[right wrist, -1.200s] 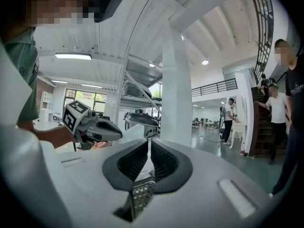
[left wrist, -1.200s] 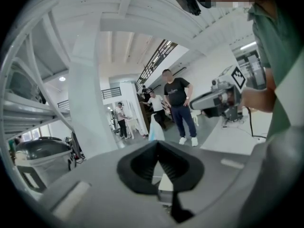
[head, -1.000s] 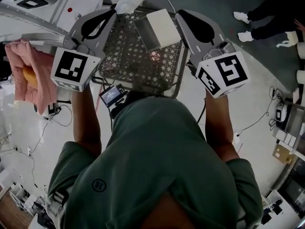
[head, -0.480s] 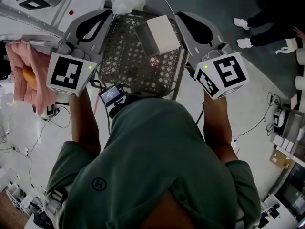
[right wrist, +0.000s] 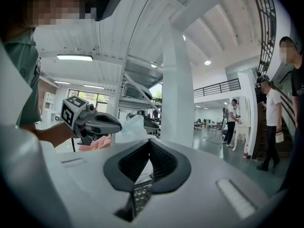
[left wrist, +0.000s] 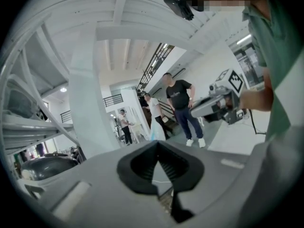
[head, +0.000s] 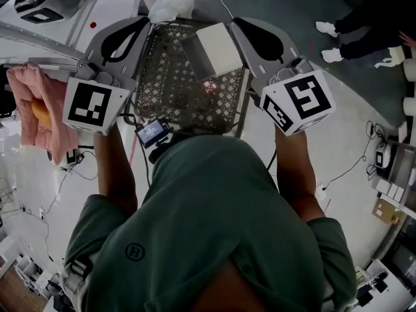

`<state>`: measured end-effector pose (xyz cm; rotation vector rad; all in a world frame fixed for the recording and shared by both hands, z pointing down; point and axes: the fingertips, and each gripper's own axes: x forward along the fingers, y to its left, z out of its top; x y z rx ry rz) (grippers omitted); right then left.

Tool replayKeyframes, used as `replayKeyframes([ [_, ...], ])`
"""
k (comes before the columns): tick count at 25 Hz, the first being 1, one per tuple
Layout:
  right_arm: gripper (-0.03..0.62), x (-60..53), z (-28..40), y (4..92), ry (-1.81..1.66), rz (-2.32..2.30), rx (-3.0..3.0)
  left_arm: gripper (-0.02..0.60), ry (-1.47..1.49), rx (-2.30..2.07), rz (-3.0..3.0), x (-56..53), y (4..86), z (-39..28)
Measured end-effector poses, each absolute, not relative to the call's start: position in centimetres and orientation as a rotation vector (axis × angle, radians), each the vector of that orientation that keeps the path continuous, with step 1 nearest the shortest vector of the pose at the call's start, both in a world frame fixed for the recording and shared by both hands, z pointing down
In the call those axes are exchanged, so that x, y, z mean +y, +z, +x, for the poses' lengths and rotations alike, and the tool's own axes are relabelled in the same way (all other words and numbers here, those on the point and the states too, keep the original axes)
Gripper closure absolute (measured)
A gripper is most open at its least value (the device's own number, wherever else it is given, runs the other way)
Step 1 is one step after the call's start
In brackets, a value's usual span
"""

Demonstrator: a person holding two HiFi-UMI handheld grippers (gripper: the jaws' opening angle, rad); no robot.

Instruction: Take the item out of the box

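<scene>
A cream box (head: 220, 47) lies in the far part of a metal mesh basket (head: 175, 90), with a grey flap (head: 197, 57) beside it. My left gripper (head: 145, 20) hangs over the basket's left rim, jaws shut with nothing between them; the left gripper view shows the tips (left wrist: 157, 144) meeting. My right gripper (head: 236, 22) is held over the right rim, close to the box's right side, also shut and empty (right wrist: 149, 141). Neither gripper touches the box. Mesh (right wrist: 140, 194) shows through the gap under the right jaws.
A white plastic bag (head: 170, 2) sits just beyond the basket. A pink cloth (head: 39, 109) with something orange (head: 40, 112) in it hangs at the left. A small screen device (head: 151, 132) sits at the basket's near rim. People stand at the upper right (head: 331, 28).
The left gripper has drifted a little to the left in the head view. The right gripper has hardly moved. Both stay shut.
</scene>
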<state>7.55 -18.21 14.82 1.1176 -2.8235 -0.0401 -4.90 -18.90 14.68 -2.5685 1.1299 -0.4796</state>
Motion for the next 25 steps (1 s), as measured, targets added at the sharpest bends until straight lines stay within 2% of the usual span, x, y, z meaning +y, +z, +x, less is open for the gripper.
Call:
replayKeyframes([
  [25,0.588,-21.1,8.6,16.8,0.004,1.132,-2.767,0.583,-0.537,1.057,-2.624,-22.0,17.0,-2.9],
])
